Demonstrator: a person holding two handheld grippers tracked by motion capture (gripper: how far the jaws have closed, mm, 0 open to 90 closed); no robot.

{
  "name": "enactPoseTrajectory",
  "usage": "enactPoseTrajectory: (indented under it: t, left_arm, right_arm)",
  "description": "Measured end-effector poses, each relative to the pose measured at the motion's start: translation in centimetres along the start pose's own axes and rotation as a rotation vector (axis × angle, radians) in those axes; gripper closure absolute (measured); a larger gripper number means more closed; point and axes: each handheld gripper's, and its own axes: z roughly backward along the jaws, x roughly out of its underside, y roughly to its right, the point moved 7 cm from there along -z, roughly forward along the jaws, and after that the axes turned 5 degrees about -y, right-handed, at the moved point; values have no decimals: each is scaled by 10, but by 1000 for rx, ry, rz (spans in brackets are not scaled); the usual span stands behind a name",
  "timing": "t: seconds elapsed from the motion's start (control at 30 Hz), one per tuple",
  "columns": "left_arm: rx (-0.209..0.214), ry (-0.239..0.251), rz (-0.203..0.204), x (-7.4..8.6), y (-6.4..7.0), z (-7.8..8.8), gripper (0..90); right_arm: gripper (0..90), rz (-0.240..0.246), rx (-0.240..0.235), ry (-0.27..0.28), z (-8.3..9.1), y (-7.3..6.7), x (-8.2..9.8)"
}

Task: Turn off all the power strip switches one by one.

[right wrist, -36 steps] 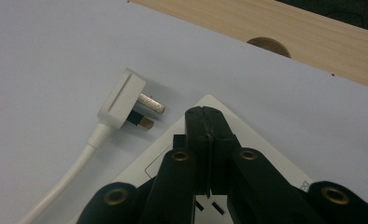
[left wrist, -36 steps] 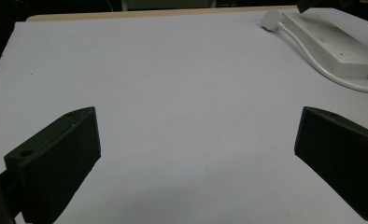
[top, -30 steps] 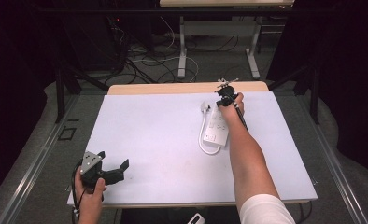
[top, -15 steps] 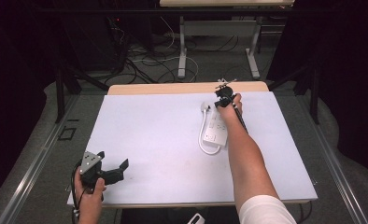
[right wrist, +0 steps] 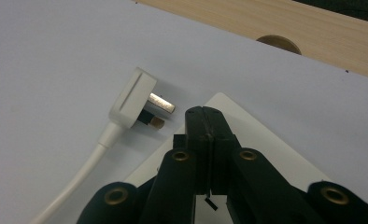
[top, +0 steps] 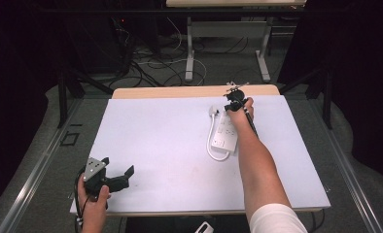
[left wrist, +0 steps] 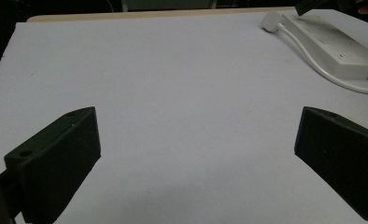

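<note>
Power strip [top: 226, 132] at table's [top: 155, 141] 2 o'clock; right gripper [right wrist: 204, 116] pressed together over its far end, plug [right wrist: 134, 99] beside. Left gripper [top: 115, 177] spread, 7 o'clock.

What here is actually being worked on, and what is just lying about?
Seemingly in use:
power strip
its plug and cable
right gripper, shut above the strip

Idle or background:
left gripper, open
cables on the floor
</note>
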Motion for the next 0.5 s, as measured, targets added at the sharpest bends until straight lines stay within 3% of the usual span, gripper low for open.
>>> enactPoseTrajectory:
  t: [0.4,0.5]
  left_arm:
    - [11,11,-7,-3,2,0,5]
    - [21,5,-9,-3,4,-1,5]
  right_arm:
    - [851,19,-33,25,24,-7,-4]
    - [838,28,-23,19,32,-9,-4]
